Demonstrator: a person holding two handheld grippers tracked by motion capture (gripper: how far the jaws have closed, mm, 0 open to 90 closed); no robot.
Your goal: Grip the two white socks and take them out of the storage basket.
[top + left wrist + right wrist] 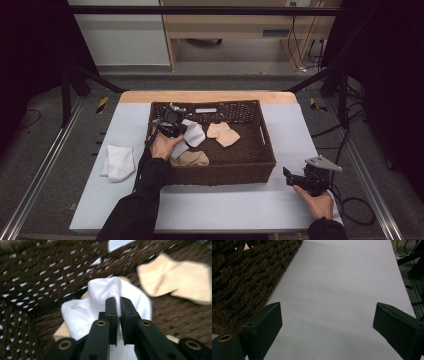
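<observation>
A brown wicker basket [267, 150] stands mid-table. Inside it my left gripper [176, 131] is shut on a bunched white sock [194, 134]. In the left gripper view the two jaws [118, 301] pinch a fold of that white sock [100, 290], with only a narrow slit between them. A beige sock [175, 282] lies flat further along the basket floor, also seen from above as the beige sock [223, 134]. Another beige sock [190, 159] lies by the basket's near wall. My right gripper [289, 176] rests at the basket's near right corner, and its jaws [327, 315] stand open with nothing between them.
A folded white sock [119, 162] lies on the pale table cover left of the basket. The basket's woven wall [242, 277] is close on the left of the right gripper view, with bare table cover [337, 277] ahead. Metal rails and cables border the table.
</observation>
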